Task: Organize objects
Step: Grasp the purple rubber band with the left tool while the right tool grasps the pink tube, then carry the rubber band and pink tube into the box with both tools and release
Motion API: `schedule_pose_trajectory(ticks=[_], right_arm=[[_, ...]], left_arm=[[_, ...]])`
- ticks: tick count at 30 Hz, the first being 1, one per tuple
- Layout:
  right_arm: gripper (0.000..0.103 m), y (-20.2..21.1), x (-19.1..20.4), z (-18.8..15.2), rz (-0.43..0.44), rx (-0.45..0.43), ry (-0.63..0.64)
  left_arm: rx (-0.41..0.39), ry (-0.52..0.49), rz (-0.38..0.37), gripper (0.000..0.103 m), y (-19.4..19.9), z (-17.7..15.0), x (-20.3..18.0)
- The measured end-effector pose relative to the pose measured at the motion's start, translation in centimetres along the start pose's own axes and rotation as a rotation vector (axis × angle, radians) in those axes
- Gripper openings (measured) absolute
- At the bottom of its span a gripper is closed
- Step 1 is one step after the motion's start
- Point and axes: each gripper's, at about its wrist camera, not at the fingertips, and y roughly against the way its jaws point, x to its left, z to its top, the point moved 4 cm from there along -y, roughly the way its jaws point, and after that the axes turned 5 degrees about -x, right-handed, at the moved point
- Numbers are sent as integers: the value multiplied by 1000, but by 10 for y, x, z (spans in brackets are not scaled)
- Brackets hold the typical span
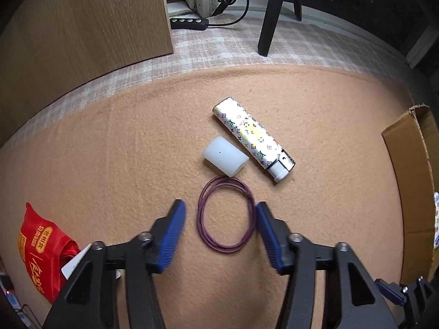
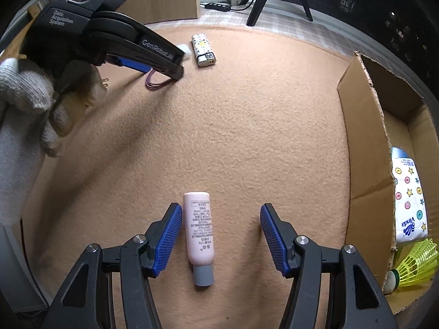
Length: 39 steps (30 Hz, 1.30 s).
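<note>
Our left hand-held gripper [image 1: 221, 209] hangs spread wide around the purple band loop [image 1: 225, 214], with the white cap [image 1: 225, 156] and lighter [image 1: 253, 138] just beyond. Our right hand-held gripper [image 2: 221, 213] is spread too, the pink bottle [image 2: 199, 233] lying between its fingers, nearer the left one; the cardboard box [image 2: 365, 148] sits to its right.

A tan felt mat [image 1: 137, 142] covers the worktop, and past its far edge lies a pale checked cloth [image 1: 219, 46]. A wooden panel [image 1: 82, 22] stands upright at the far left. Behind it, a black power strip [image 1: 189, 23] rests on the cloth with its cable curling away toward the wall. 2 dark furniture legs [image 1: 270, 16] stand near it. A red bag with yellow lettering [image 1: 41, 249] sits at the mat's near left corner.
</note>
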Motion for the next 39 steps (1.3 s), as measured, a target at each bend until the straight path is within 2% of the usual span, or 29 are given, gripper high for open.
schedule_pose_trajectory(ticks=[3, 5, 7, 9, 13, 15, 28, 35, 39], right_arm=[[52, -3, 0, -1, 7, 10, 4], [44, -5, 1, -4, 12, 19, 9], [41, -4, 0, -7, 10, 15, 15], [35, -3, -1, -9, 9, 13, 16], [24, -2, -5, -11, 21, 6, 5], [19, -2, -7, -12, 27, 1, -6], [19, 9, -19, -29, 98, -39, -117], [19, 31, -29, -28, 106, -90, -129], [19, 52, -39, -23, 106, -136, -135]], left_arm=[[-1, -11, -10, 40, 2, -2, 0], [-2, -15, -17, 34, 3, -5, 0], [-3, -20, -29, 27, 5, -7, 0], [-4, -22, -43, 16, 7, -12, 2], [-5, -14, -78, 7, 12, -23, 2], [-5, -4, -94, 6, 16, -31, 2], [-18, -13, -153, 5, 49, -93, -14], [-53, -27, -181, 5, 77, -103, -24], [-88, -39, -204, 5, 96, -93, -39]])
